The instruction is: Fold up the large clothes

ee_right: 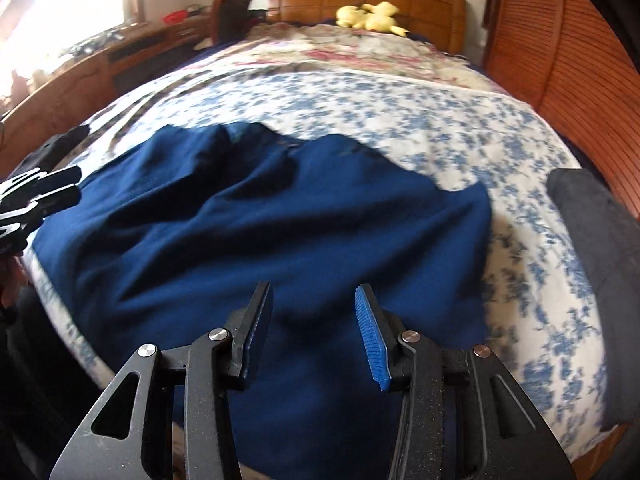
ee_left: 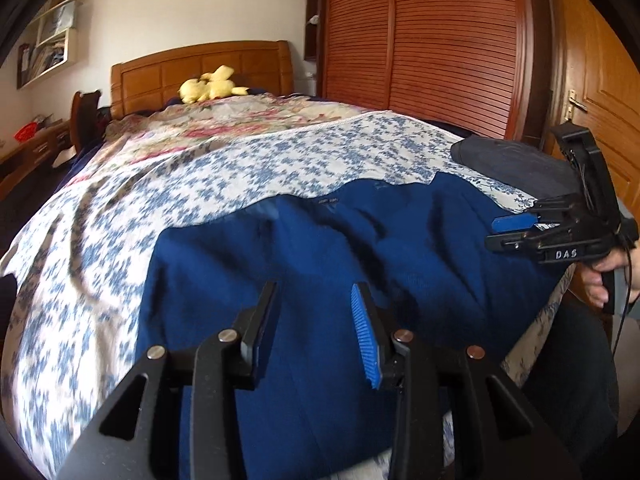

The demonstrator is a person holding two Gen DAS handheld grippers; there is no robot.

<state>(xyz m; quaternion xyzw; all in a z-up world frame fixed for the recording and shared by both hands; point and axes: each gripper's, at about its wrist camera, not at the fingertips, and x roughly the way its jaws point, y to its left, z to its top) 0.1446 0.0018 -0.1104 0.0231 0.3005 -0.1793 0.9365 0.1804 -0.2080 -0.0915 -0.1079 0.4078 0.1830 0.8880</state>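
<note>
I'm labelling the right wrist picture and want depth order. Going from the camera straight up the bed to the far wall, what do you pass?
Right gripper, jaws apart and empty → blue garment → blue-flowered sheet → pink-flowered quilt → yellow plush toy → wooden headboard.

Your garment [ee_left: 340,248] lies spread on the bed [ee_left: 120,208], at its near edge, with the quilt [ee_left: 224,128] behind it. A plush toy [ee_left: 210,86] sits at the far end, against the headboard [ee_left: 200,66]. To your right a folded item [ee_left: 516,164] rests on the bed beside the garment, with the wardrobe [ee_left: 432,48] behind it. To your left a desk [ee_right: 120,56] runs along the bed. Your left gripper [ee_left: 316,332] and right gripper [ee_right: 314,332] both hover over the garment, nothing between their fingers.
</note>
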